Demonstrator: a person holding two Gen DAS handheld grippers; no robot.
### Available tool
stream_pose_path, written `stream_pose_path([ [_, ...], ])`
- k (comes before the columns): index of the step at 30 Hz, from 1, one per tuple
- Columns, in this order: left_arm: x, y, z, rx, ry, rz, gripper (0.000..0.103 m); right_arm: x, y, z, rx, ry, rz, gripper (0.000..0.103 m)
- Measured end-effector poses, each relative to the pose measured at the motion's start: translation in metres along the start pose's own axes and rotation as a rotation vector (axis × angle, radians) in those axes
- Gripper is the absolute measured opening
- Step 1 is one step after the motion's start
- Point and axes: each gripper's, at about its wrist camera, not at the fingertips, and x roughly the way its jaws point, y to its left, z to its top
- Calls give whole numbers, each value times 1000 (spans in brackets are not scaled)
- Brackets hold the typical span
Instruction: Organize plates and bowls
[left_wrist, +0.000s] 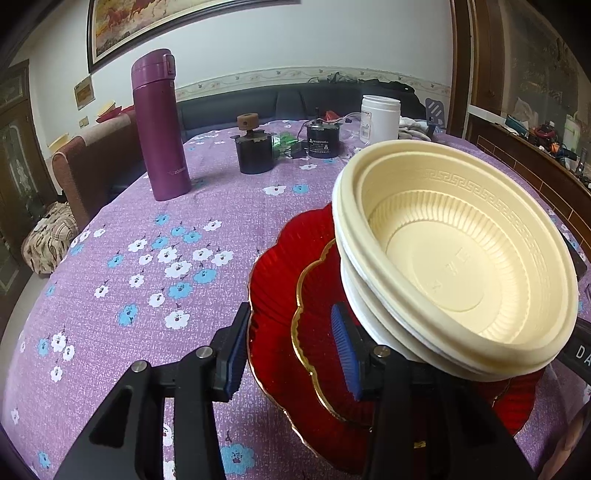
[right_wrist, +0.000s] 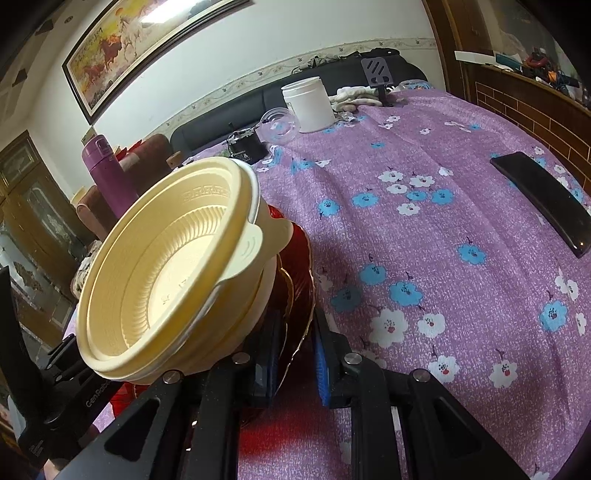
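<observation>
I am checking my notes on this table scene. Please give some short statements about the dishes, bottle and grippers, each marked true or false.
1. The stacked cream plastic bowls sit on the red gold-rimmed glass plates. True.
2. The tall purple thermos bottle lies on its side. False: it stands upright.
3. The right gripper grips the red plates' edge. True.
4. The purple flowered tablecloth is plain green. False: purple with flowers.
5. The white plastic jar is inside the bowls. False: it stands far behind.

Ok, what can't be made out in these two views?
- Bowl count in the cream bowl stack: nested rims overlap in both views.
- Far edge of the red plates: the bowls hide it, both views.
- Label on the white jar: too small, left wrist view.
- Left gripper: whether its pads touch the plates.
</observation>
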Motion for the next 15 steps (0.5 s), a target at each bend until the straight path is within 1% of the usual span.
stream_pose_path([
  [3, 2, -2, 1, 7, 4, 7, 43, 2, 1, 1, -2, -2, -8, 18],
  [15, 2, -2, 2, 8, 6, 13, 43, 2, 0, 1, -1, -4, -7, 18],
])
